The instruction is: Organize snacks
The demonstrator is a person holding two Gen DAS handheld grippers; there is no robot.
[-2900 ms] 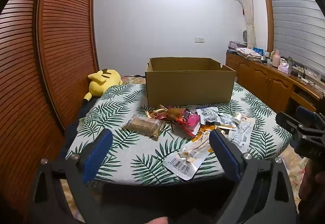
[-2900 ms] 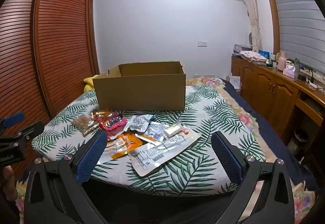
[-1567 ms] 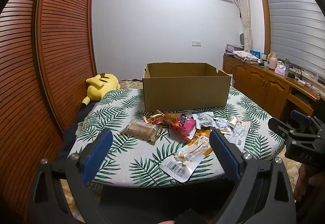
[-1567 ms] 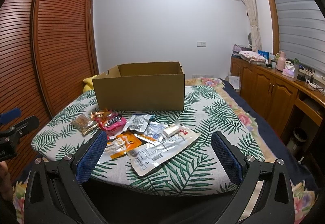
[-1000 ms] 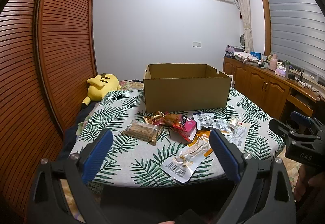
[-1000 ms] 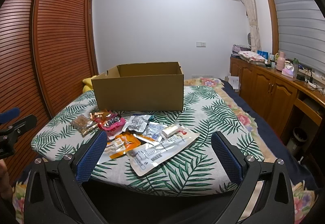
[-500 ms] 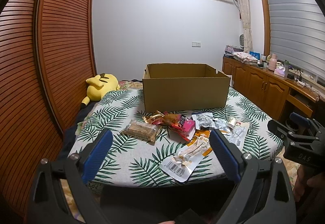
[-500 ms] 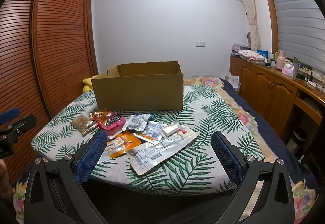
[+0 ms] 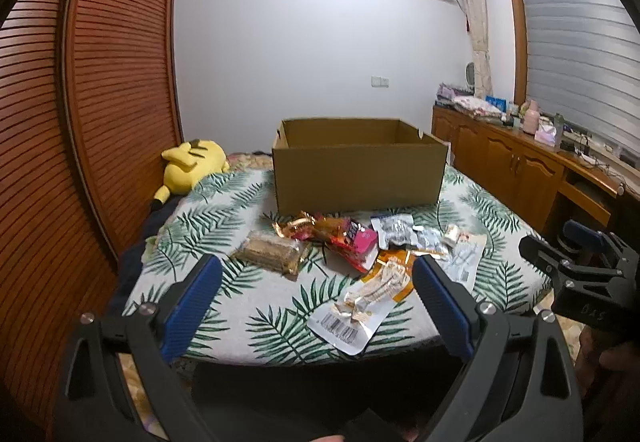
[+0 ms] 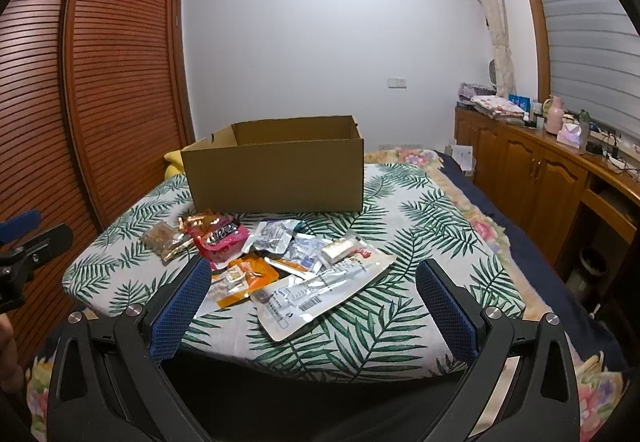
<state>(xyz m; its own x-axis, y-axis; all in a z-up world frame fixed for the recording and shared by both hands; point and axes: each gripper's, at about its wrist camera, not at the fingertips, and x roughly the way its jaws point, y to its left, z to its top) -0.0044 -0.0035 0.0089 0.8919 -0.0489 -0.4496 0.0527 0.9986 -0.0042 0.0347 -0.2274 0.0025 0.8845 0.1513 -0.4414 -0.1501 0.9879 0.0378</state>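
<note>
Both grippers are hanging short of the bed's near edge: the left gripper (image 9: 316,290) and the right gripper (image 10: 314,292) are gaping wide, gripping nothing. The snack packets (image 10: 256,254) are lying heaped on the palm-leaf bedspread (image 10: 408,226), just in front of the open cardboard box (image 10: 276,173), which is sitting behind them

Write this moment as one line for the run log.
left gripper: open, empty | right gripper: open, empty | snack packets: on leaf-print cover | brown cardboard box: open behind them
</note>
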